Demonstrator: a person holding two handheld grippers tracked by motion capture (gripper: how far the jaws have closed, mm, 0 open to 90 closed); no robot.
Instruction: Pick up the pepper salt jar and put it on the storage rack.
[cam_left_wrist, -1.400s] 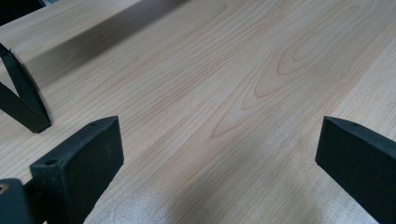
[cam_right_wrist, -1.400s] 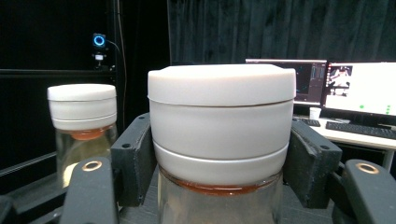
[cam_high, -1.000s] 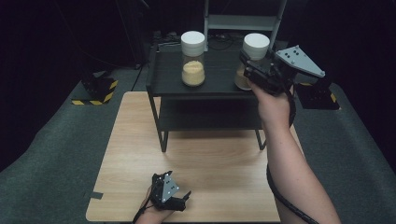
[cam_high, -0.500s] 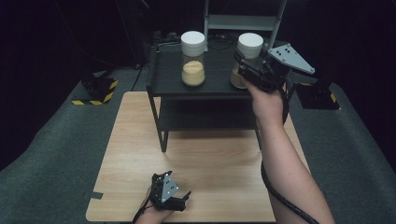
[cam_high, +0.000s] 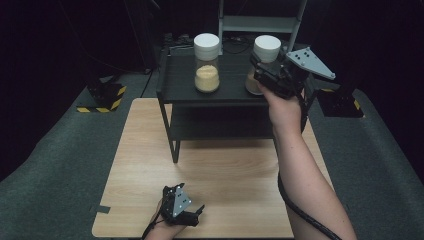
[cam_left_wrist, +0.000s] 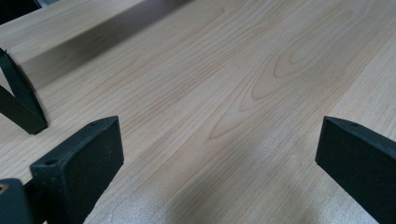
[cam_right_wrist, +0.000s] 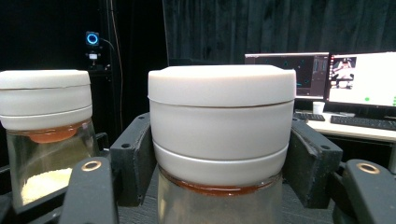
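Right gripper (cam_right_wrist: 222, 154) clamps the white lid (cam_right_wrist: 222, 121) of 1 jar (cam_high: 260, 65), seemingly resting on the shelf (cam_high: 230, 90); left gripper (cam_left_wrist: 219, 154) gapes wide above the table (cam_left_wrist: 224, 84).

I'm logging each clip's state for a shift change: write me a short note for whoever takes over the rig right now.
Right tool: shut on the white lid of the right jar, its jaws at the lid's two sides. The jar stands on the top of the black shelf.
Left tool: open, holding nothing, low over the near edge of the wooden table.
Left jar: on the same shelf top, lid on, pale grains inside, untouched.
Done: the right jar's lid is gripped.
Left: lid not yet off and jar not yet lifted; whichever is meant, keep the grip square.
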